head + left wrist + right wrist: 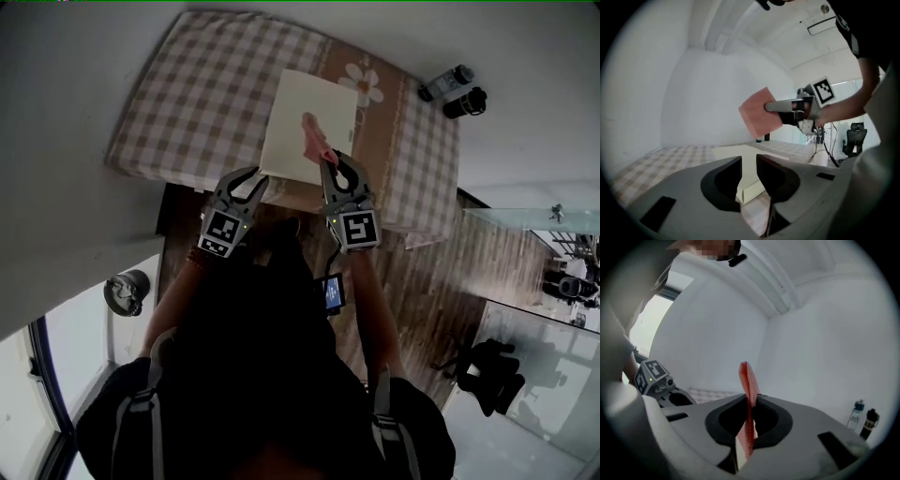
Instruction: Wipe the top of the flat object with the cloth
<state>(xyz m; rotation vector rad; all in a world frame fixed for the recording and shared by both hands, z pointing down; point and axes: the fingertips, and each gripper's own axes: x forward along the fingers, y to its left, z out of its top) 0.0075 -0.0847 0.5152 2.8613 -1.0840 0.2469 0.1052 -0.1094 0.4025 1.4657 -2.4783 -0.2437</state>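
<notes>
The pale cream flat rectangular board [302, 112] lies on the checked-cloth table [192, 103], its near edge partly hidden behind both tools. The right tool [332, 165] clamps the pink cloth [313, 142] in the air over the board. The left tool [253, 180], jaws apart and pinching nothing, sits at the board's near corner. A clear bottle [446, 82] and a black bottle [466, 101] stand at the table's far corner; their contents can't be made out.

1 steep overhead view, 2 jaw-level views
</notes>
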